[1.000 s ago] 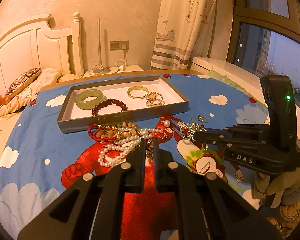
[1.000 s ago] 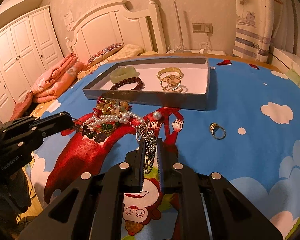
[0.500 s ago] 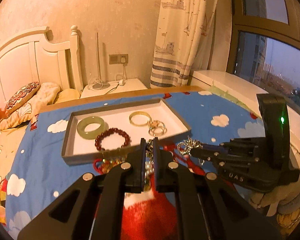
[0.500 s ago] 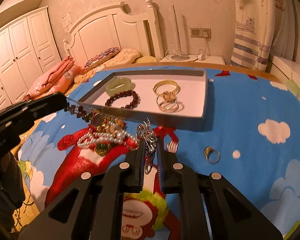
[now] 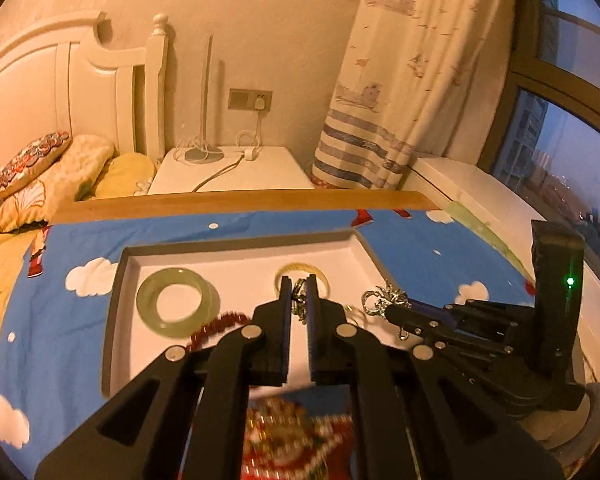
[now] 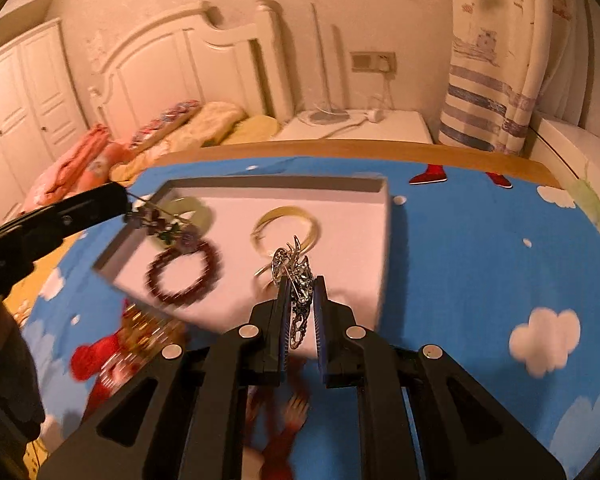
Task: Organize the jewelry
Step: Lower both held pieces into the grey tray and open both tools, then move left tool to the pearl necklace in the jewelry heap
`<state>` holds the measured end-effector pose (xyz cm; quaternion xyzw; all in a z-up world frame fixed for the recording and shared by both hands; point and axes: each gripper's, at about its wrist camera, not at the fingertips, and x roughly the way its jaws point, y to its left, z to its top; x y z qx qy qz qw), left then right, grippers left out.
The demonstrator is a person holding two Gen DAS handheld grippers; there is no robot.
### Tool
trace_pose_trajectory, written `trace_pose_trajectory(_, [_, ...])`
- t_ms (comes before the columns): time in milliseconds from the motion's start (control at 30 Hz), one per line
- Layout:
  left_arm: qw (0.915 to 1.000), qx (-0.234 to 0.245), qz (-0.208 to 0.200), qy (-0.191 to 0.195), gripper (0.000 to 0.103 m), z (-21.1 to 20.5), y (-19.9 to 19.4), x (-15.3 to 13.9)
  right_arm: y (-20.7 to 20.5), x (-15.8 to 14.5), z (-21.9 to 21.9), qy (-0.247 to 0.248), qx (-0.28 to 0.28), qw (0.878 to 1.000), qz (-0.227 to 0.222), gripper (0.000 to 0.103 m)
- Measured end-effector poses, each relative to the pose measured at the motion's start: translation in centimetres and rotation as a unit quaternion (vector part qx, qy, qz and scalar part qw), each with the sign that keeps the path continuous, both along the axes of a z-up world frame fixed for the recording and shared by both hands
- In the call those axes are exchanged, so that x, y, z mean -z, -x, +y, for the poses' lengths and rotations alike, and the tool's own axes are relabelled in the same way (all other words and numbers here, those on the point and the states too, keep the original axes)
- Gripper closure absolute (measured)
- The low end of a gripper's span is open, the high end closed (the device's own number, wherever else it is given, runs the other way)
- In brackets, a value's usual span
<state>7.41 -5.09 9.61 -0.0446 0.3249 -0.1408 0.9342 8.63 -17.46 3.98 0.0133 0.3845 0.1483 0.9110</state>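
A grey tray with a white floor (image 5: 240, 264) (image 6: 352, 240) lies on the blue cartoon cloth. In it are a green jade bangle (image 5: 178, 302), a dark red bead bracelet (image 6: 184, 276), a gold bangle (image 6: 286, 222) and gold rings. My left gripper (image 5: 299, 292) is shut on a dark beaded chain (image 6: 160, 226) and holds it above the tray. My right gripper (image 6: 302, 292) is shut on a silver ornate brooch (image 6: 296, 276) (image 5: 384, 300), also above the tray. A blurred heap of beads and pearls (image 5: 284, 436) lies under the left gripper, near the tray's front edge.
A bed with a white headboard (image 5: 60, 92) and pillows stands at the left. A white nightstand (image 5: 228, 172) with a lamp base and cables is behind the table's wooden edge. A curtain (image 5: 400, 80) and window are at the right.
Both grippers have risen from the cloth and moved forward over the tray, each carrying its piece. The bead and pearl heap has dropped below and behind them.
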Motion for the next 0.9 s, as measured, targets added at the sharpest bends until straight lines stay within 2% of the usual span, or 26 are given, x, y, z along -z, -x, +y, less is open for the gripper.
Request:
trace_pose_trajectory(300, [0.9991, -0.021, 0.034, -0.017, 0.097, -0.3, -5.7, 1.5, -5.2, 0.5, 0.8, 0.029, 0.011, 0.999, 0.03, 0.092])
trace_pose_trajectory(433, [0.9978, -0.039, 0.046, -0.028, 0.096, -0.2, -7.1, 2.5, -6.2, 0.7, 0.4, 0.015, 0.023, 0.999, 0.036, 0.09])
trace_pose_trajectory(467, [0.9976, -0.044, 0.045, -0.028, 0.086, 0.0, -7.1, 2.6, -6.2, 0.6, 0.1, 0.006, 0.024, 0.999, 0.034, 0.089])
trace_pose_trajectory(500, [0.9975, -0.049, 0.045, -0.025, 0.065, 0.2, -6.8, 2.7, -5.7, 0.4, -0.3, -0.009, 0.023, 0.999, 0.028, 0.089])
trace_pose_trajectory(533, [0.9974, -0.057, 0.038, -0.023, 0.053, 0.7, -6.4, 2.5, -5.1, 0.0, -0.6, -0.02, 0.022, 0.999, 0.02, 0.088])
trace_pose_trajectory(567, [0.9971, -0.07, 0.022, -0.024, 0.034, 1.2, -5.6, 2.1, -4.6, -0.3, -0.8, -0.025, 0.021, 0.999, 0.013, 0.085])
trace_pose_trajectory(600, [0.9965, -0.08, 0.007, -0.024, 0.025, 1.6, -4.7, 1.8, -3.8, -0.7, -1.2, -0.031, 0.02, 0.999, 0.003, 0.077])
trace_pose_trajectory(700, [0.9936, -0.107, -0.033, -0.014, 0.014, 3.9, -1.1, 0.6, -0.7, -1.9, -2.3, -0.045, 0.014, 0.999, -0.026, 0.062])
trace_pose_trajectory(833, [0.9886, -0.14, -0.052, -0.016, 0.006, 6.7, 3.9, 0.3, 3.5, -1.8, -3.2, -0.044, -0.002, 0.998, -0.036, 0.06])
trace_pose_trajectory(900, [0.9876, -0.149, -0.044, -0.021, 0.005, 7.9, 5.9, 0.9, 5.9, -0.8, -3.5, -0.04, -0.006, 0.999, -0.031, 0.052])
